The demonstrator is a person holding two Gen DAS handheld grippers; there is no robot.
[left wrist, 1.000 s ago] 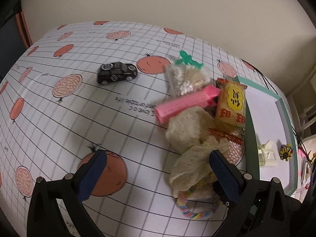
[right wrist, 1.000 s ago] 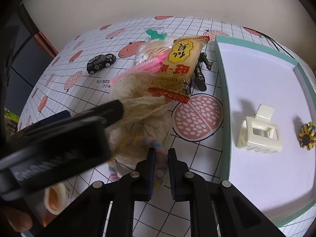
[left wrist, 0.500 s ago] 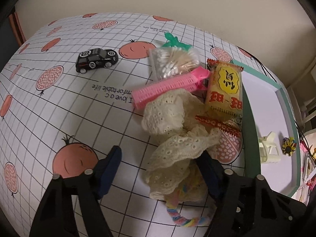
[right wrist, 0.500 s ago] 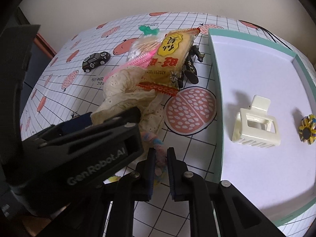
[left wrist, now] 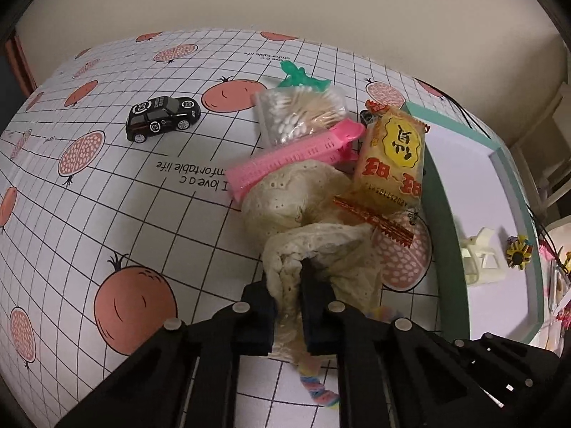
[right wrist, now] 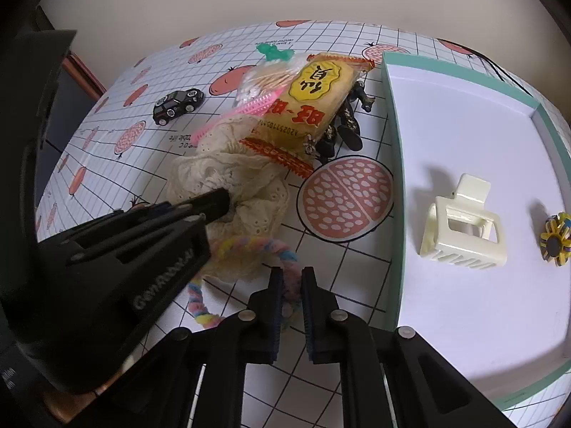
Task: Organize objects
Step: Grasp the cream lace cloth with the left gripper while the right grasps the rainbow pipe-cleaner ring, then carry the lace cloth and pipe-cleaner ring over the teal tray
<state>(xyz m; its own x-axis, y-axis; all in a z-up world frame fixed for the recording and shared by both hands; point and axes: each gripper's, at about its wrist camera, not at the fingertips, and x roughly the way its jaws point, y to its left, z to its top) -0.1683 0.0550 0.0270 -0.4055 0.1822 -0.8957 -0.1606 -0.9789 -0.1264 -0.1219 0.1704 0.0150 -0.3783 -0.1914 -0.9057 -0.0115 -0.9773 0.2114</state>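
A cream lace scrunchie (left wrist: 307,214) (right wrist: 232,171) lies in a heap with a yellow snack packet (left wrist: 392,157) (right wrist: 310,103), a pink clip (left wrist: 292,157) and a bag of cotton swabs (left wrist: 303,110). My left gripper (left wrist: 289,285) (right wrist: 217,203) is shut on the scrunchie's near fold. My right gripper (right wrist: 292,278) is shut on a pastel rainbow hair tie (right wrist: 257,249) (left wrist: 317,388) that pokes out from under the scrunchie. A teal-rimmed white tray (right wrist: 392,125) (left wrist: 446,214) on the right holds a cream claw clip (right wrist: 464,228) and a yellow flower clip (right wrist: 555,239).
A black toy car (left wrist: 162,117) (right wrist: 178,105) stands alone on the fruit-print tablecloth (left wrist: 125,196) to the left. Dark patterned objects (right wrist: 342,128) lie under the snack packet by the tray wall. A green toy (left wrist: 299,76) sits behind the swab bag. A wall backs the table.
My left gripper moved in over the scrunchie and closed on its near fold; it was wide open a second ago. The right gripper stayed shut on the hair tie.
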